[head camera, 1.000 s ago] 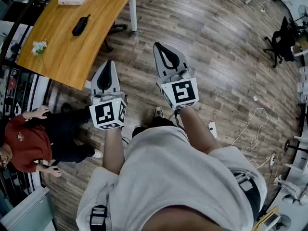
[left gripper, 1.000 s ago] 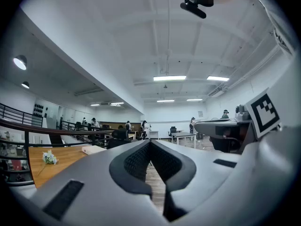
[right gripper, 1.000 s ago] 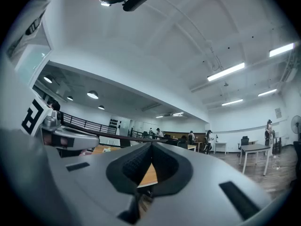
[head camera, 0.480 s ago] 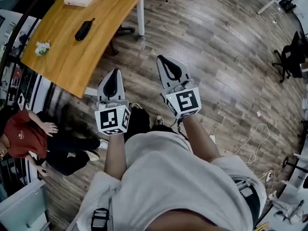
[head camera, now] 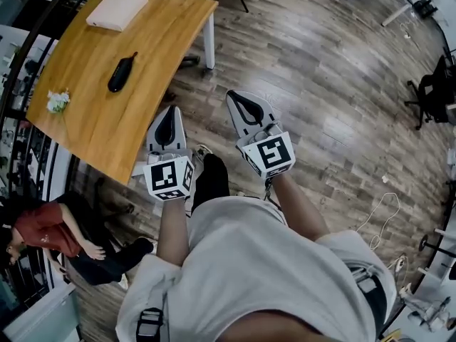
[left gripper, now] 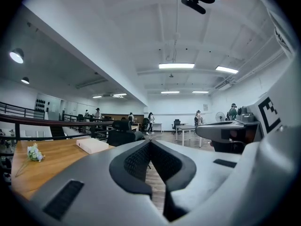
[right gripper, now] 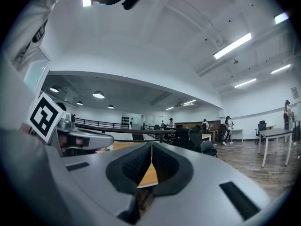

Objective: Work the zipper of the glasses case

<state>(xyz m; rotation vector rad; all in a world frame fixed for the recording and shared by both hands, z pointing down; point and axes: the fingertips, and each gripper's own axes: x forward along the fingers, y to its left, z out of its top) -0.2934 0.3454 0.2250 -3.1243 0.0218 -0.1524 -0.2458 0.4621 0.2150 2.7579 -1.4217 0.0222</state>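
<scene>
Zero zipper work done so far, judging by the layout. Black oblong zippered glasses case [head camera: 121, 73] lying flat on curved orange-brown wooden table [head camera: 85, 134], roughly mid-top, between flat white rectangular box [head camera: 117, 11] toward the far end and small white flower sprig [head camera: 57, 101] near the left edge. Well apart from both tools, untouched. Zipped or unzipped: cannot tell, too small in the head view. Left gripper [head camera: 169, 114], grey plastic with black pads, held at the table's near edge and pointing toward the table. Pads [left gripper: 136, 161] pressed together in the left gripper view, nothing between. Right gripper [head camera: 244, 100], same build, further right over brown wooden plank floor [head camera: 320, 84], also pointing forward. Pads [right gripper: 136, 166] pressed together in the right gripper view, pinching nothing, only a sliver of tabletop showing through the lower gap. Case not made out in either gripper view, though box and flowers show in the left one. Seated person in red top [head camera: 43, 226] on the floor by the table's left side, no part in the task. Left to do, as a judgement: everything. Close in on the table, spread the jaws, steady the case body with one gripper, catch the zipper pull with the other, run it along the track.
</scene>
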